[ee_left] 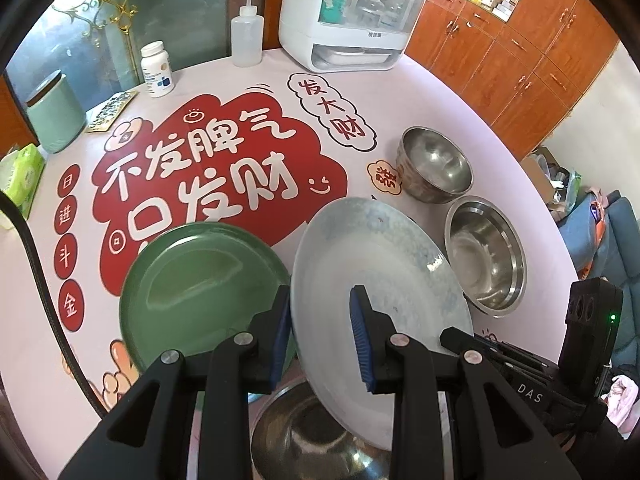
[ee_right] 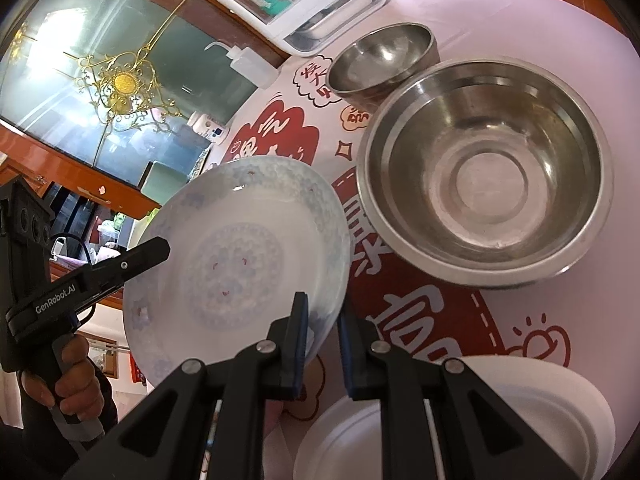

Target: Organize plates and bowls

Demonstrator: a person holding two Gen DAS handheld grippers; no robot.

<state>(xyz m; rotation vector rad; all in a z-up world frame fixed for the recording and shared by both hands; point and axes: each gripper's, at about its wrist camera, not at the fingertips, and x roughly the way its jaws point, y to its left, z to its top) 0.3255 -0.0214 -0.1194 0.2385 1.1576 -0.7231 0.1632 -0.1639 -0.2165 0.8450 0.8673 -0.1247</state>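
Plate handling is shown from both wrist views. A white plate with a faint blue pattern [ee_right: 240,248] is lifted off the table and tilted. The right gripper [ee_right: 322,348] is clamped on this plate's rim, one blue pad on each face. In the left wrist view the same plate [ee_left: 376,276] stands on edge between the fingers of the left gripper [ee_left: 322,340]. The left fingers are spread wide; the left pad [ee_left: 280,336] lies just beside the plate's edge, and contact cannot be confirmed. The right pad is apart from the plate face.

A green plate [ee_left: 200,280] lies flat on the pink printed tablecloth [ee_left: 208,128], just to the left of the white plate. Two steel bowls sit to the right: a smaller deep bowl [ee_left: 436,164] farther away and a wider bowl [ee_left: 484,252] nearer, side by side. A third steel bowl [ee_left: 304,440] is partly visible below the left gripper. In the right wrist view, white dishes [ee_right: 540,400] sit on the table beneath the right gripper.

At the far edge of the table stand a white cabinet with a clear door [ee_left: 352,12], a squeeze bottle [ee_left: 247,28], a pill bottle [ee_left: 157,68] and a green canister [ee_left: 56,112].
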